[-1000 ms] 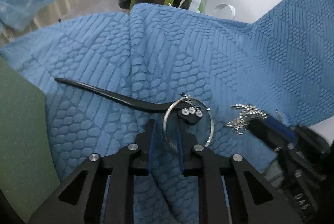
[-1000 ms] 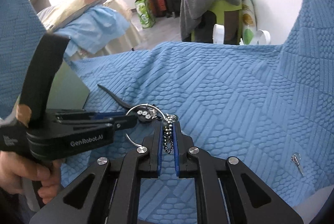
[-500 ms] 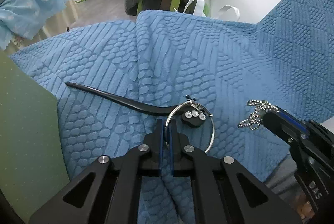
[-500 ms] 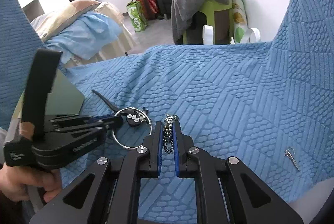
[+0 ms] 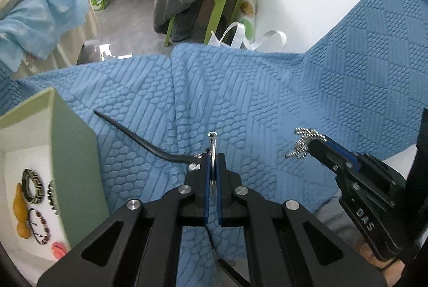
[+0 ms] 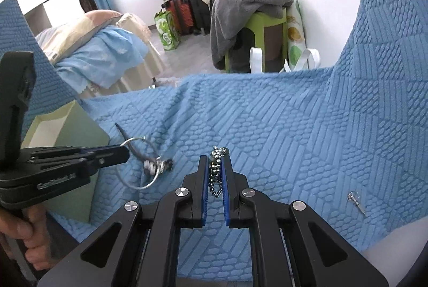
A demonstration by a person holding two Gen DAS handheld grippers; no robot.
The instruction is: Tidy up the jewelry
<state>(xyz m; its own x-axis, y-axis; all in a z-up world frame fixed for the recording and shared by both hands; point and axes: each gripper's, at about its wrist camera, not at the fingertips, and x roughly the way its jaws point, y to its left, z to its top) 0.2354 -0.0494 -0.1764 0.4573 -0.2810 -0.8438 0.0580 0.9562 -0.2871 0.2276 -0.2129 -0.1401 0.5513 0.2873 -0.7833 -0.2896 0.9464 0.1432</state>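
My left gripper (image 5: 213,157) is shut on a thin silver ring bracelet (image 5: 213,145) with small beads, held above the blue quilt; the hoop also shows in the right wrist view (image 6: 149,166) hanging from the left gripper (image 6: 125,152). My right gripper (image 6: 216,161) is shut on a silver ball chain (image 6: 217,169); in the left wrist view the chain (image 5: 305,141) sticks out of the right gripper (image 5: 311,145). A green box (image 5: 77,158) at left holds several jewelry pieces (image 5: 33,185).
A black hair stick (image 5: 139,138) lies on the blue quilt (image 5: 267,99) by the box. A small silver earring (image 6: 354,200) lies on the quilt at right. Beyond the quilt's edge stand a green stool with grey clothes (image 6: 248,0) and a bed (image 6: 107,51).
Both grippers have risen from the quilt with their pieces. The left gripper closed on the ring bracelet and lifted it, turning it edge-on. The green box's inside has come into view.
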